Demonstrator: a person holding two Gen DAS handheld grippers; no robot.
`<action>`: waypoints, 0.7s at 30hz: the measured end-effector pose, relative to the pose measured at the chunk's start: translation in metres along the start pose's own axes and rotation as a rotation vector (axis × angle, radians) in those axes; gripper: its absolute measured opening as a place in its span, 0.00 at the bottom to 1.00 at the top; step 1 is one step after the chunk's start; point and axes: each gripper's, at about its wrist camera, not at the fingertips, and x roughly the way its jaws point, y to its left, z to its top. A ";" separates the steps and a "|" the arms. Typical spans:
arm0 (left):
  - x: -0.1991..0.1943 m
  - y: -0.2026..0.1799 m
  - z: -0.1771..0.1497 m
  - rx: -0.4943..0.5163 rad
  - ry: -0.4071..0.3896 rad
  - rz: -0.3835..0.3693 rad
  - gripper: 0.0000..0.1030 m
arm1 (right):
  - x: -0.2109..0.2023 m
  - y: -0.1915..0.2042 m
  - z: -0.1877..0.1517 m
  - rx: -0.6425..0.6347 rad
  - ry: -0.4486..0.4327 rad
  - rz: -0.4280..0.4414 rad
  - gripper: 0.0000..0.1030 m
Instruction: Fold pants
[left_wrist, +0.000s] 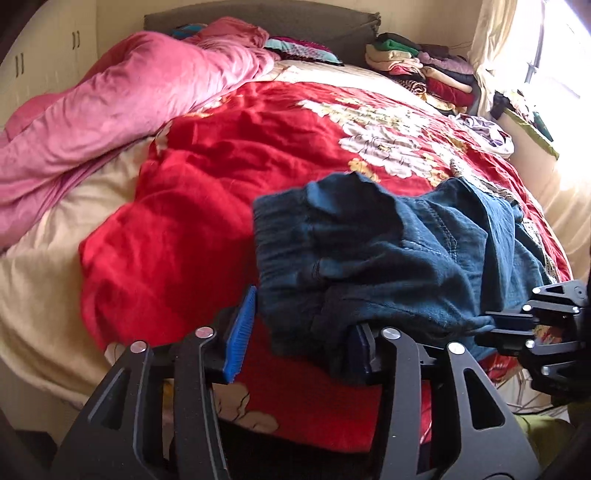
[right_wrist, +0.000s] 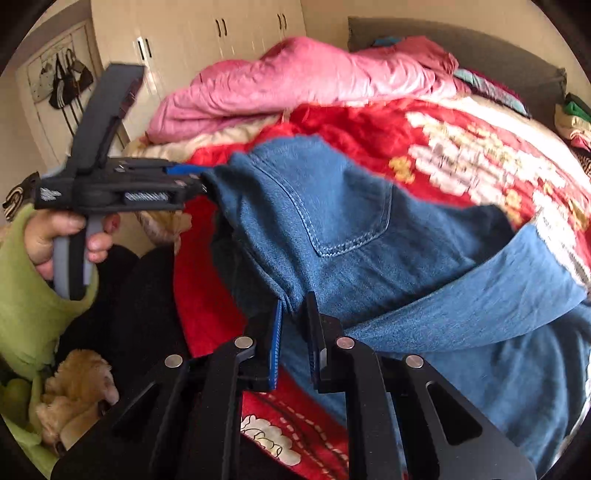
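Observation:
Blue denim pants (left_wrist: 399, 251) are held up over the red flowered blanket (left_wrist: 229, 177) near the bed's front edge. My left gripper (left_wrist: 299, 332) has its jaws wide apart; the waistband drapes over its right finger and the blue pad (left_wrist: 240, 332) on the left finger is bare. In the right wrist view the left gripper (right_wrist: 199, 181) touches the pants' left edge. My right gripper (right_wrist: 295, 332) is shut on a fold of the pants (right_wrist: 332, 229), back pocket facing me. It also shows in the left wrist view (left_wrist: 491, 317) at the pants' right edge.
A pink duvet (left_wrist: 122, 96) is bunched at the bed's left and back. Folded clothes (left_wrist: 424, 70) are stacked at the back right by the curtain. Wardrobe doors (right_wrist: 207, 33) stand left of the bed. A stuffed toy (right_wrist: 77, 387) lies low on the left.

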 end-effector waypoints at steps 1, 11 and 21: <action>-0.002 0.003 -0.003 -0.003 0.004 0.001 0.42 | 0.003 0.001 -0.002 0.004 0.008 0.000 0.11; -0.037 0.008 -0.013 -0.014 -0.024 0.009 0.46 | 0.016 0.007 -0.008 -0.011 0.045 0.022 0.11; -0.036 -0.019 -0.001 0.011 -0.051 -0.037 0.44 | 0.021 0.009 -0.013 -0.001 0.077 0.048 0.14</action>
